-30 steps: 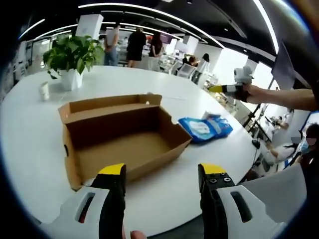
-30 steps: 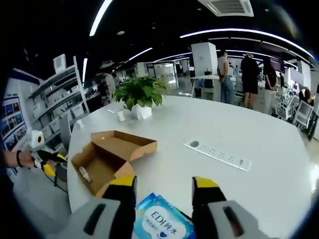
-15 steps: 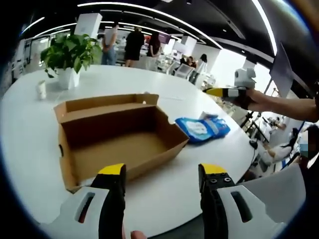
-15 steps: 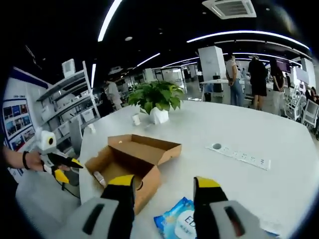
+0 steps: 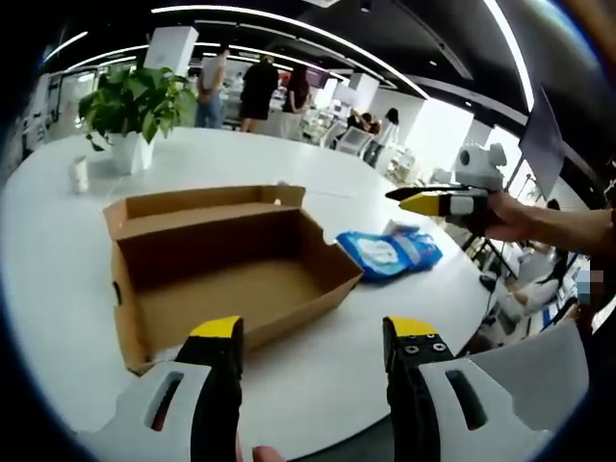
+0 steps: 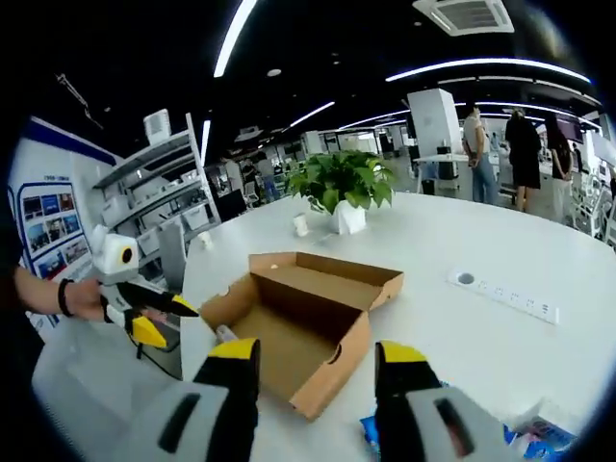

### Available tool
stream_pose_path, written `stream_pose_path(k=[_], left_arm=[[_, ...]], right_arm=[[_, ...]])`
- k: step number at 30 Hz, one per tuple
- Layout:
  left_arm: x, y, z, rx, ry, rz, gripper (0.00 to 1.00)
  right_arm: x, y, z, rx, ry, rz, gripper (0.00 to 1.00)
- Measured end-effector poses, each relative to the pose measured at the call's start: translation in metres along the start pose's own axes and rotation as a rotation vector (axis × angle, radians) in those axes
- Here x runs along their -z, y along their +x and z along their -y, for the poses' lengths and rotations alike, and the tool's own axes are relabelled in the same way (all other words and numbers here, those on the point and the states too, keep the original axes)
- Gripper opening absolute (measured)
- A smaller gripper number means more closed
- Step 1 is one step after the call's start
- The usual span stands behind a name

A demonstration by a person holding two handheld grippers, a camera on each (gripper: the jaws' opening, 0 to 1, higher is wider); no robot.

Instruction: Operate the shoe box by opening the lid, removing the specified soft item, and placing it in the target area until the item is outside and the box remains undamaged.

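Stood open on the white table [image 5: 67, 250], lid folded back flat behind it: the shoe box [image 5: 226, 274], brown cardboard, its floor bare in the left gripper view. Seen again in the right gripper view [image 6: 308, 322], with a small pale object [image 6: 223, 334] lying at the box's near corner, too small to identify. Lay just beside the box, outside it, on the tabletop: the blue soft pack of wipes [image 5: 390, 250], with only a corner of it [image 6: 534, 445] visible at the lower edge of the right gripper view, past the box's near end. Hung above the table edge on the near side of the box, jaws parted and nothing between them: the left gripper [image 5: 313, 332]. Hung likewise over the box's near corner, jaws apart and empty: the right gripper [image 6: 316, 351]. Showed beyond the wipes, held in a hand [image 5: 510, 217]: that same right gripper [image 5: 433, 200], yellow-tipped. Stood well behind the box: a potted plant [image 5: 130, 106], a small white cup [image 5: 79, 173] near it. Ran along the tabletop to the far side of the box: a power strip [image 6: 505, 294]. Stood far beyond the table: several people [image 5: 260, 91].
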State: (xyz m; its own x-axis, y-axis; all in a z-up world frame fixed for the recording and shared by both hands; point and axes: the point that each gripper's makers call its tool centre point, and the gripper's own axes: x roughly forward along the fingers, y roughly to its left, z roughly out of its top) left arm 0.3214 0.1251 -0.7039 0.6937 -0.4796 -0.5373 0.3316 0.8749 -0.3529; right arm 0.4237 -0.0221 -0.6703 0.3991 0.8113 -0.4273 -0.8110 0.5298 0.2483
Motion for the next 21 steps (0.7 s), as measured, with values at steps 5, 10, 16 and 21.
stream_pose_path(k=[5,10,16,21], left_arm=[[-0.002,-0.001,0.001,0.004,0.001,0.009,0.6],[-0.005,-0.002,0.003,0.014,-0.001,0.017,0.6],[-0.007,-0.003,0.005,0.03,0.0,0.021,0.6],[-0.009,-0.008,-0.001,0.037,0.009,0.017,0.6]], right_arm=[[0.011,0.003,-0.016,-0.013,0.002,-0.006,0.46],[0.021,0.004,-0.026,-0.01,0.017,-0.004,0.46],[0.031,0.004,-0.037,-0.003,0.025,-0.004,0.46],[0.038,0.001,-0.043,0.011,0.035,0.004,0.47]])
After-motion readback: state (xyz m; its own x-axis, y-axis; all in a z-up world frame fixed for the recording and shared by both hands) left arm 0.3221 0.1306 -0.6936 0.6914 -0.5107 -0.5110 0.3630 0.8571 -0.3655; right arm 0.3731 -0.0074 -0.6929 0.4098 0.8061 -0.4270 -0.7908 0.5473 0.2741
